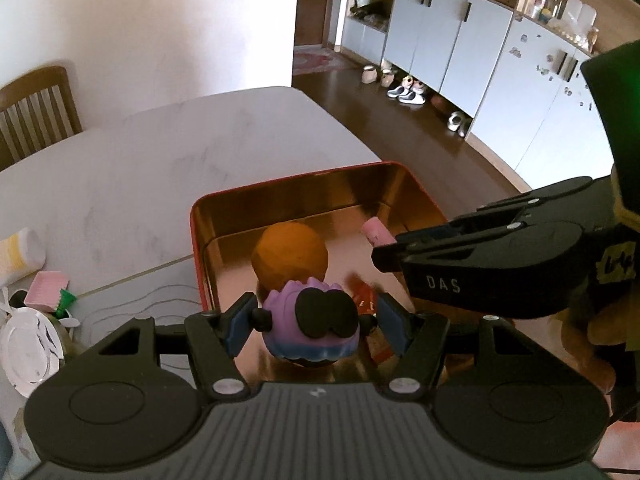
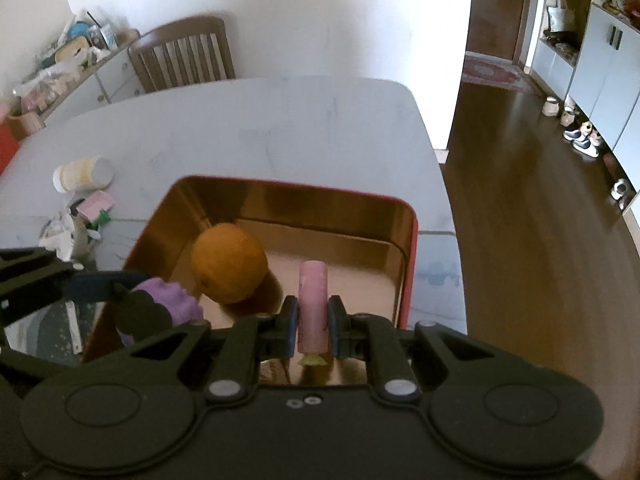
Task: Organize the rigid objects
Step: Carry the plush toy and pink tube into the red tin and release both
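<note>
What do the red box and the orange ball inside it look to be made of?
Red box: likely thin metal, a tin; its gold inner walls are glossy and mirror the contents. Orange ball: matte, slightly uneven surface with no shine, perhaps a real orange or foam; the pictures leave that open.

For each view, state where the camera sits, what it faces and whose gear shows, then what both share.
Left wrist: on the left hand-held gripper, looking down at a purple toy it holds over the tin; the right hand-held gripper crosses.
Right wrist: on the right hand-held gripper, shut on a pink tube.
Shared: tin, orange, toy, table.
</note>
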A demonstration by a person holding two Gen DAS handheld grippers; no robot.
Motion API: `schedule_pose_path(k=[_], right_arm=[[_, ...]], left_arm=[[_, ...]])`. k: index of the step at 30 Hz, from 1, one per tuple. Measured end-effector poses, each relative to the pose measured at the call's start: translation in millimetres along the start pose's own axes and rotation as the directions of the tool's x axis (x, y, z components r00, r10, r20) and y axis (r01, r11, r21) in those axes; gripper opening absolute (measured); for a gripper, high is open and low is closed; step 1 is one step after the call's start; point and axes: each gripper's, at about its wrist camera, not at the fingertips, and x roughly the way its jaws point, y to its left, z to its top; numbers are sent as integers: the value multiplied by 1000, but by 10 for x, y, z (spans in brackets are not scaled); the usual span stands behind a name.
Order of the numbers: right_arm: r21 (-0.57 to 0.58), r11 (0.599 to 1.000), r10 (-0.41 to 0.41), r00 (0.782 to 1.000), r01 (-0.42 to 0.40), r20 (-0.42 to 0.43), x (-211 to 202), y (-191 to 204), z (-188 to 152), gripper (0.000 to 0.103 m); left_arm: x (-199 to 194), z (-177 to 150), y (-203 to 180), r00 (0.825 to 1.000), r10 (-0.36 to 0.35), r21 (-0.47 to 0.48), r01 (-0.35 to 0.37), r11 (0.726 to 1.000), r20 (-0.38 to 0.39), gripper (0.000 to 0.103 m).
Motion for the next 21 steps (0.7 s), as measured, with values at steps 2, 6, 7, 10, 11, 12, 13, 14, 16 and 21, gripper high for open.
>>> schedule_pose_path(k=[2,6,7,10,11,12,13,14,16,21], right_arm=[[-6,1000,13,1000,-13,-13,33,-6,-10,15],[-2,1000,24,999,-24,-35,93,-42,-27,15],[-8,1000,24,999,-25,-33,97,-40,-32,15],[-25,999,23,999,-24,-38,110,-12,-23,15],[-33,999,19,999,-21,-40,112,-1,-19,16],[-38,999,19,999,-20,-40,120,5,-4,16],[-40,999,22,999,-24,-41,117,4,2,18],[-37,999,25,999,-26,-43,123,2,12,19],[-33,999,35,998,-37,-46,120,-5,20,21],[-24,999,48,998,-49,-33,59,-24,28,24]], left_arm=[[35,4,10,1000,-2,-4,2,1000,-10,65],[115,-12,33,999,-3,-9,2,1000,-34,65],[121,-4,33,999,-2,-11,1,1000,-37,65],[153,6,50,999,-1,-18,0,1000,-47,65],[156,2,55,999,2,-18,-3,1000,-51,65],[158,-5,63,999,3,-20,-4,1000,-54,65],[159,-5,67,999,-1,-19,0,1000,-53,65],[173,-1,50,999,1,-15,-1,1000,-53,65],[206,21,35,999,2,-12,-2,1000,-54,65],[197,17,50,998,-1,-16,0,1000,-66,66]])
